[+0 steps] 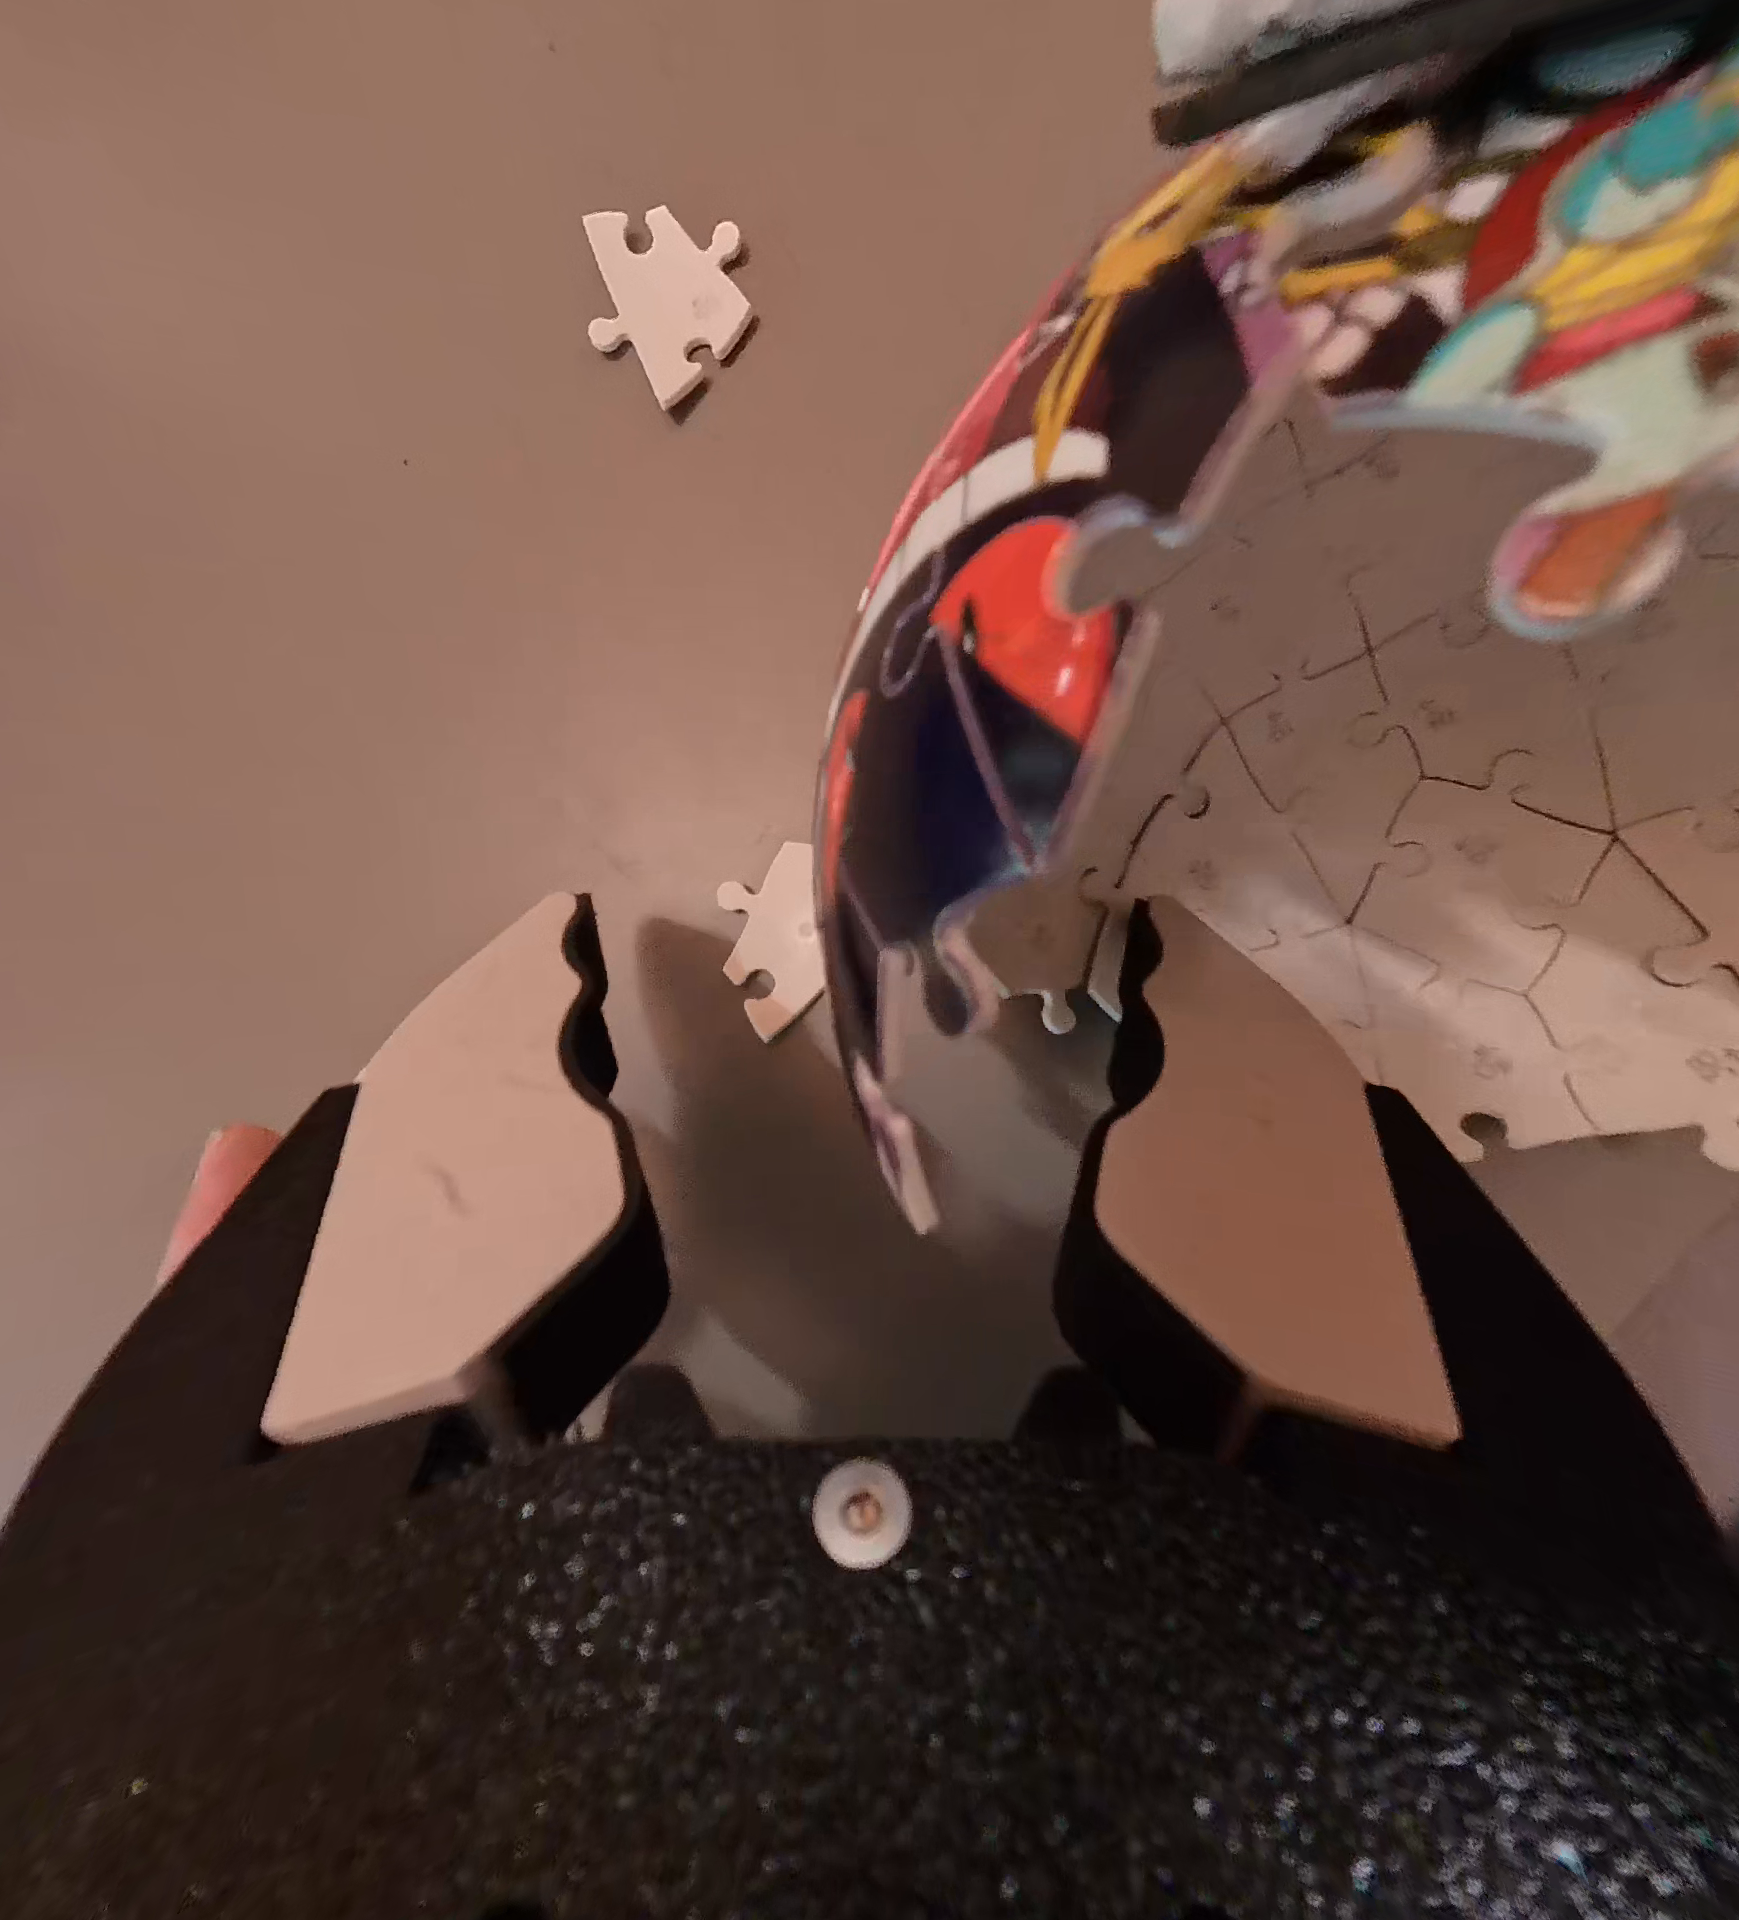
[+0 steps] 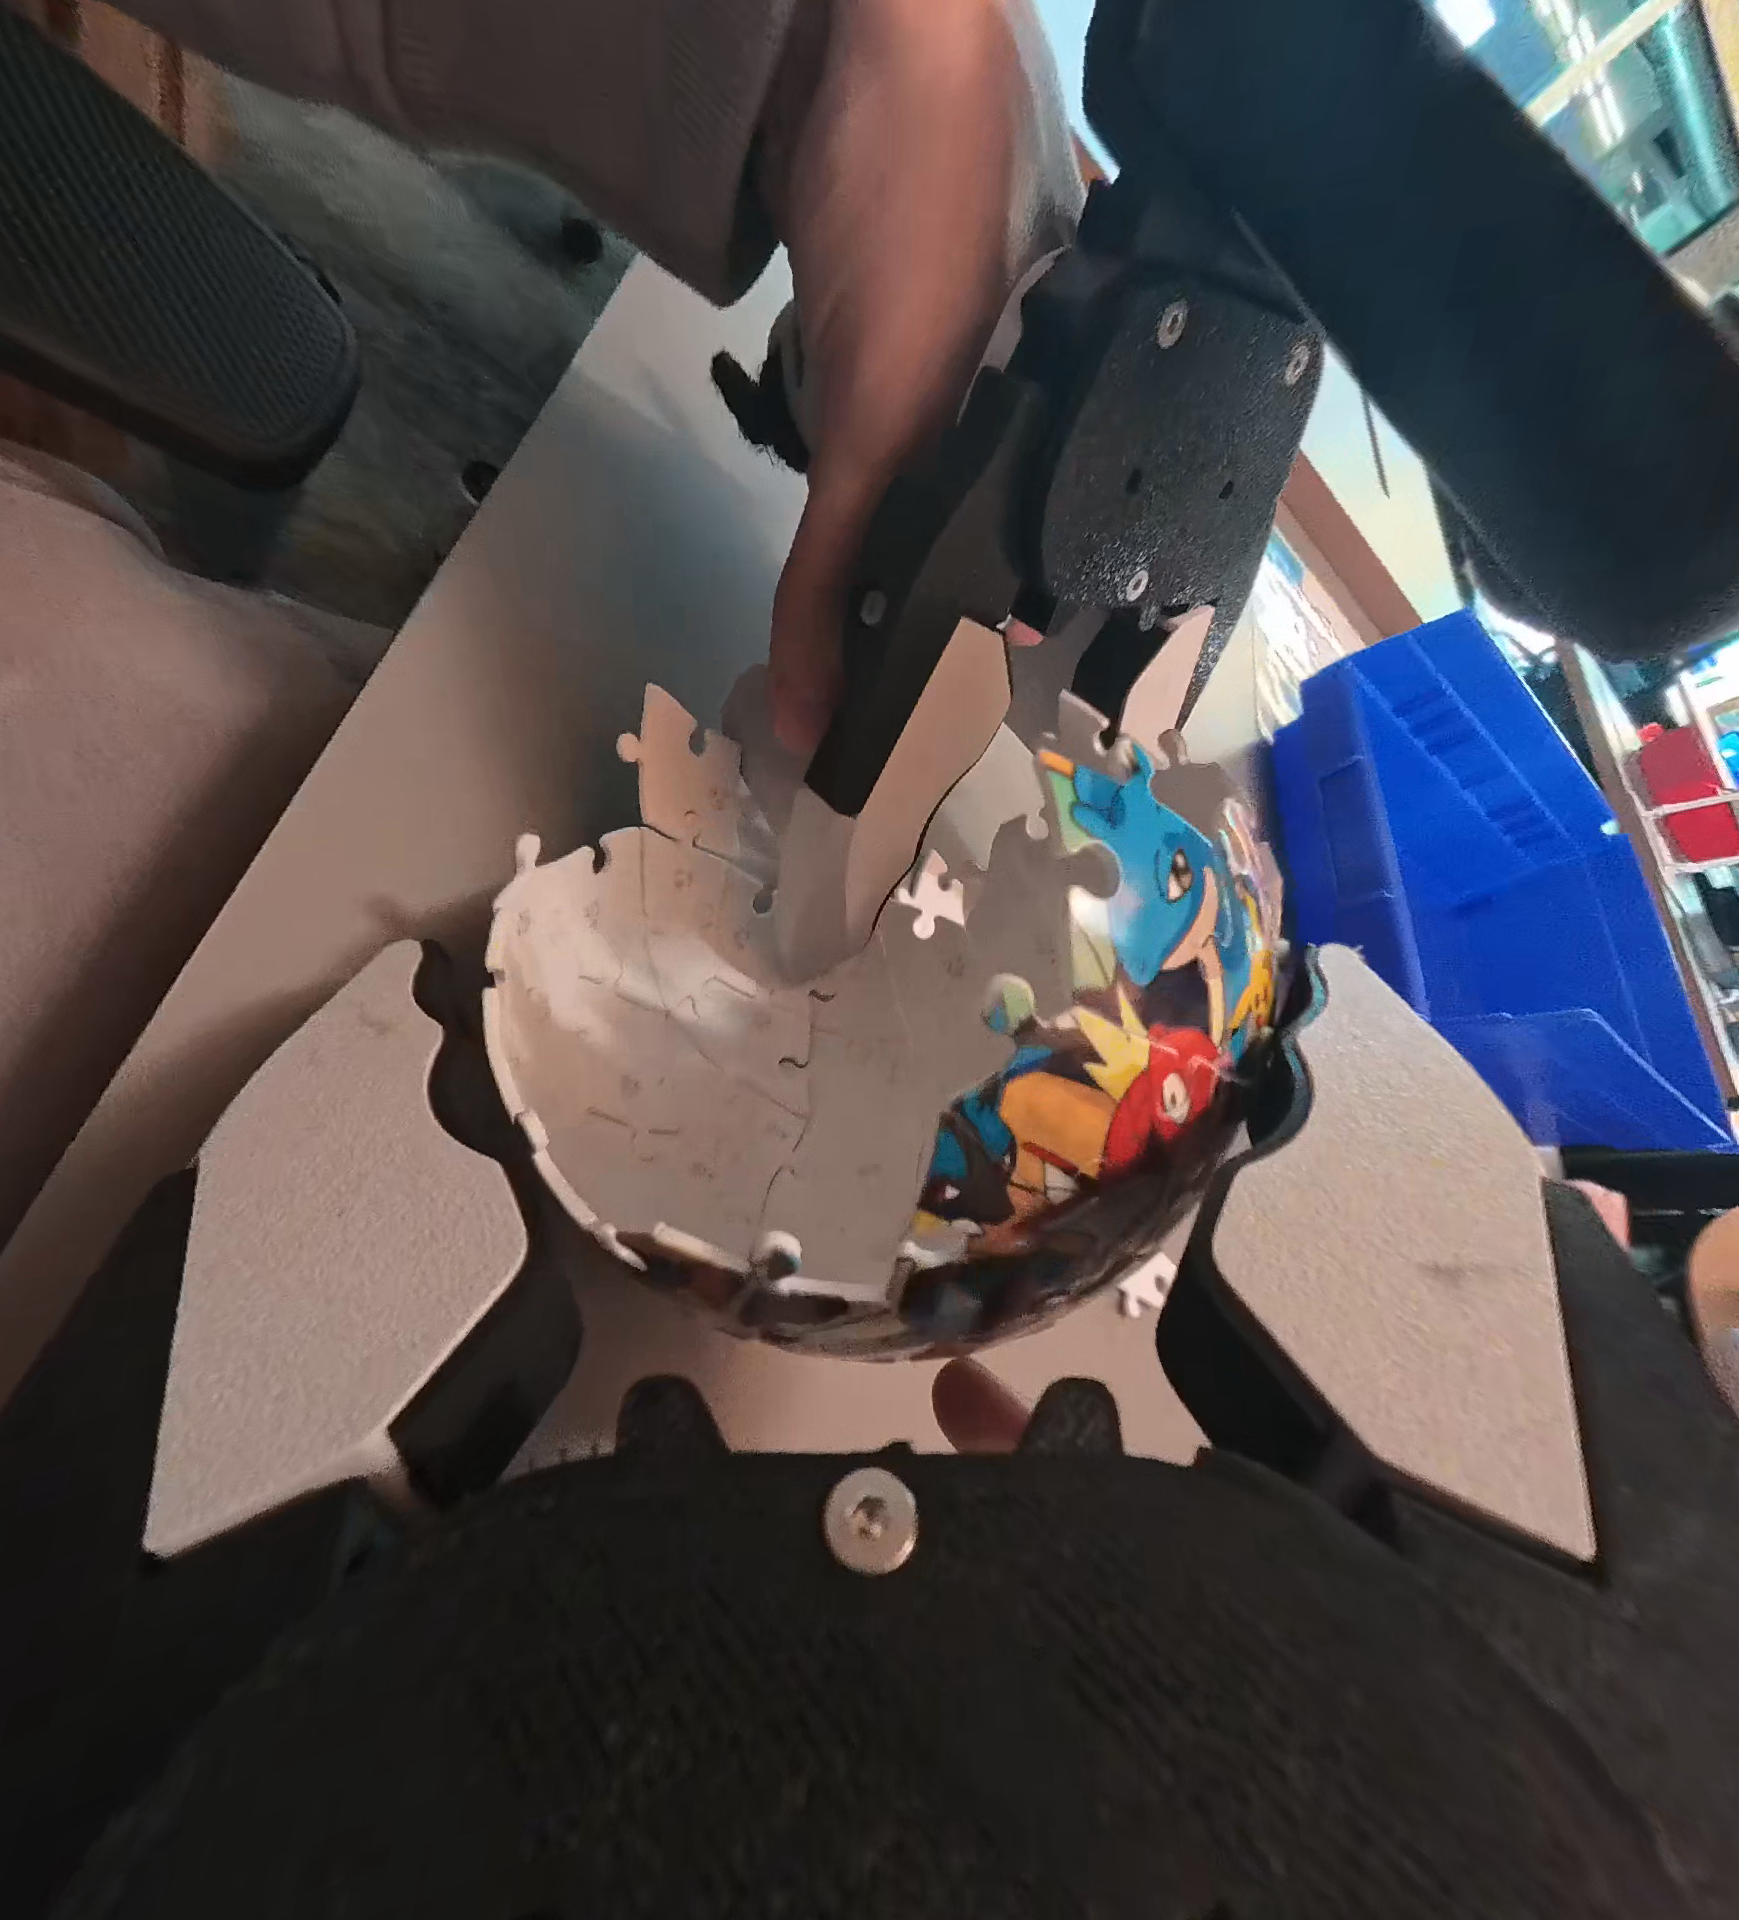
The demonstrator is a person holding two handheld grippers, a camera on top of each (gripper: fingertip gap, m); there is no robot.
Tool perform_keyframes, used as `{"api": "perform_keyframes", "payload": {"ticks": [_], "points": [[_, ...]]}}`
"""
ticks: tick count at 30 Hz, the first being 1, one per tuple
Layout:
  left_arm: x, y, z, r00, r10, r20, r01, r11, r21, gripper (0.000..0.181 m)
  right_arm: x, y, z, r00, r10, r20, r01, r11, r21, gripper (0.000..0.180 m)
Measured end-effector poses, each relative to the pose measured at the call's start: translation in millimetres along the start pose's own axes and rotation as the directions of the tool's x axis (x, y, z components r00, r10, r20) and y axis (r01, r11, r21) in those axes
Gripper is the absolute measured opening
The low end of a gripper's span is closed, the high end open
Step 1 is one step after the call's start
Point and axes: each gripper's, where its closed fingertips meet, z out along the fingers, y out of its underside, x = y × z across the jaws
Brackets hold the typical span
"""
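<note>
A half-built round puzzle shell (image 2: pixel 740 1091), white inside and with bright cartoon colours outside, sits between my right gripper's (image 2: pixel 870 997) fingers, which are shut on it from both sides above the table. In the left wrist view the shell (image 1: pixel 1416 831) fills the upper right. My left gripper (image 1: pixel 860 925) is open, with the shell's lower rim lying between its fingers. In the right wrist view the left gripper (image 2: pixel 1000 769) reaches down with one finger (image 2: pixel 865 831) inside the shell. Loose white pieces lie face down on the table, one far (image 1: pixel 673 301), one near the left fingertips (image 1: pixel 777 940).
The grey table (image 1: pixel 221 623) runs under both grippers. A person's hand (image 2: pixel 875 364) holds the left gripper. A blue plastic bin (image 2: pixel 1467 883) stands off the table's right side, and a black chair armrest (image 2: pixel 117 260) is at the upper left.
</note>
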Motion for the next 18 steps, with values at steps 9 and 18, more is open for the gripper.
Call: {"api": "perform_keyframes", "payload": {"ticks": [9, 18], "points": [[0, 2, 8, 0.992, -0.054, -0.11, 0.059, 0.997, 0.04, 0.098, 3, 0, 1, 0.997, 0.047, 0.059, -0.054, 0.991, 0.12, 0.146], [-2, -2, 15, 0.988, 0.002, -0.155, -0.001, 1.0, 0.004, 0.104, 9, 2, 1, 0.989, 0.099, 0.113, -0.122, 0.968, 0.22, 0.145]]}}
